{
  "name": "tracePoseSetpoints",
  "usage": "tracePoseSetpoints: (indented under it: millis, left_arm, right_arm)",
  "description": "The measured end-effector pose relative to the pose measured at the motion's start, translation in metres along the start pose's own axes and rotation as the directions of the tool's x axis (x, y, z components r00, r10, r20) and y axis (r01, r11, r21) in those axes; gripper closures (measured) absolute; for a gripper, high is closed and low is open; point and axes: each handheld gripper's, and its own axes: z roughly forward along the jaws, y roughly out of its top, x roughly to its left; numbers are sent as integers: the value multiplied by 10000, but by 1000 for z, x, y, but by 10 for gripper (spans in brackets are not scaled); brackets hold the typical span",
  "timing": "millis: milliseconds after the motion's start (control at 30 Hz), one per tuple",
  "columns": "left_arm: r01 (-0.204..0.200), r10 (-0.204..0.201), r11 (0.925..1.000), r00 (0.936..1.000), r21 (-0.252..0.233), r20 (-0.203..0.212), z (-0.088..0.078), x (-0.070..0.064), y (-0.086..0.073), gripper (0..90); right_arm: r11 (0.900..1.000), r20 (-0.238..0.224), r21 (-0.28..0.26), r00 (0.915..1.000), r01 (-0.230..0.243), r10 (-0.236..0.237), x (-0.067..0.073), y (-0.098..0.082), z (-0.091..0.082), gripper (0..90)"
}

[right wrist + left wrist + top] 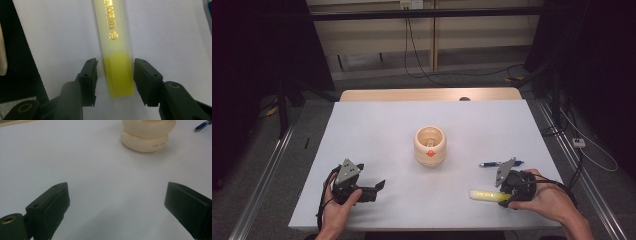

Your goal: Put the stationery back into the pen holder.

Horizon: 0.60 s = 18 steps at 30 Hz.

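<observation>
Two grippers sit at the near edge of the white table (377, 120): the left gripper (381, 186), near left, has its jaws spread wide with nothing between them, and the right gripper (115, 75), near right, has its jaws narrow on both sides of the yellow highlighter (115, 47), with small gaps left, so they are not pressing it. That highlighter lies flat on the table, pointing left. One cream pot (430, 146) stands in the middle, and a blue pen (492, 163) lies just beyond the right gripper.
</observation>
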Motion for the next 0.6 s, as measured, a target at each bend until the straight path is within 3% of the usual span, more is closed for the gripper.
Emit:
tracePoseSetpoints:
  millis: [100,133,200,400,600]
  left_arm:
    - [16,-16,10000,10000,-18,-2,0,0,0,60]
    - [8,-8,10000,10000,-16,-6,0,0,0,60]
    - [10,-10,10000,10000,8,-20,0,0,0,60]
    - [23,-23,10000,10000,11,6,2,-1,0,60]
    - [-8,8,10000,10000,43,6,2,-2,0,60]
  right_arm:
    - [9997,84,249,9999,72,-74,-1,2,2,568]
    - [9995,44,315,9999,-95,94,0,3,2,580]
    - [9994,-16,328,10000,82,-82,-1,4,2,586]
    - [9989,-257,430,9995,-190,201,-3,4,3,613]
    - [9981,-313,613,9995,14,5,-3,7,3,667]
